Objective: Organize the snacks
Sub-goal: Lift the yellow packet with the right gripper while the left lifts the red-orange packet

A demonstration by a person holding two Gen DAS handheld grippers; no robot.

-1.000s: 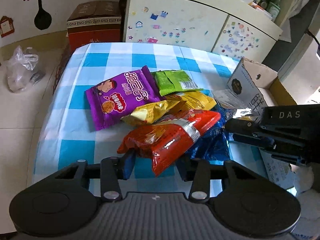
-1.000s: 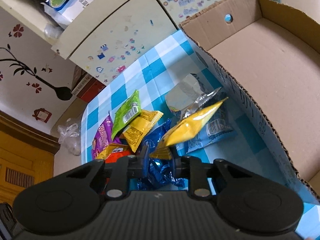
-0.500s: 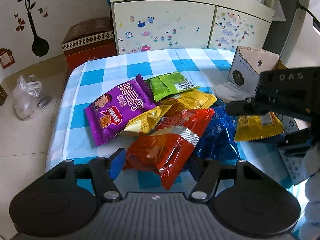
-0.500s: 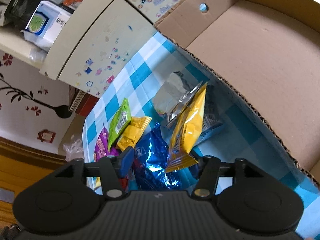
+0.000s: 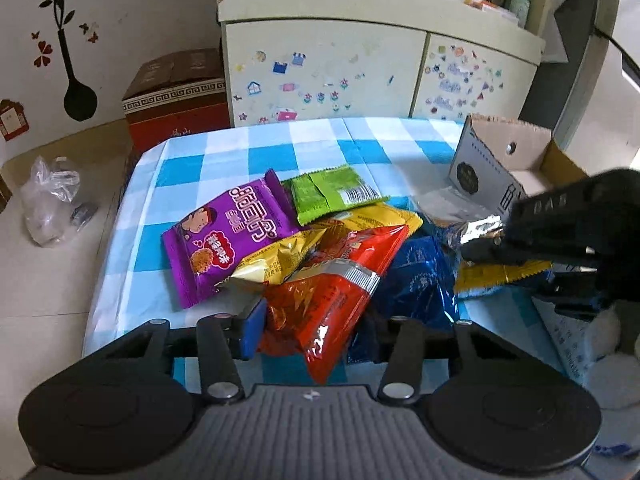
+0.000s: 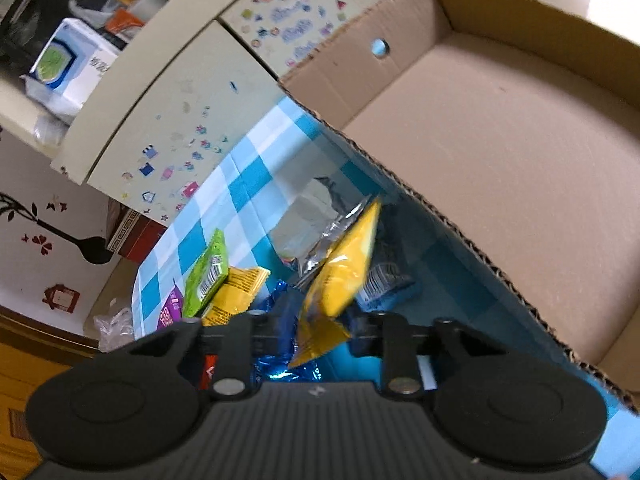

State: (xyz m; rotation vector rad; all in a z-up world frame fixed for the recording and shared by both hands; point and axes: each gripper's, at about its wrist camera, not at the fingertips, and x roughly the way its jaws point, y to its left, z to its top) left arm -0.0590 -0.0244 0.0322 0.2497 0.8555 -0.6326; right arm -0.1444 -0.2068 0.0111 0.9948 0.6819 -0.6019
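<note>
Left gripper (image 5: 310, 330) jaws just closing, clamped on red snack bag (image 5: 332, 300) atop pile on checked tablecloth (image 5: 224, 172). Right gripper (image 6: 320, 330) jaws just closing, pinching yellow packet (image 6: 344, 272) beside empty cardboard box (image 6: 500, 168). Advice: lift both clear of pile, carry over box rim, release low inside.

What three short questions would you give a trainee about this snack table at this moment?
1. Which packet does the left gripper hold? A purple, B red, C green.
2. True or false: the jaws of the right gripper are empty.
3. What pattern has the tablecloth?
Key: 1 B, the red packet. 2 False: they are shut on the yellow packet. 3 Blue and white checks. Both pairs of jaws have just been closing.
</note>
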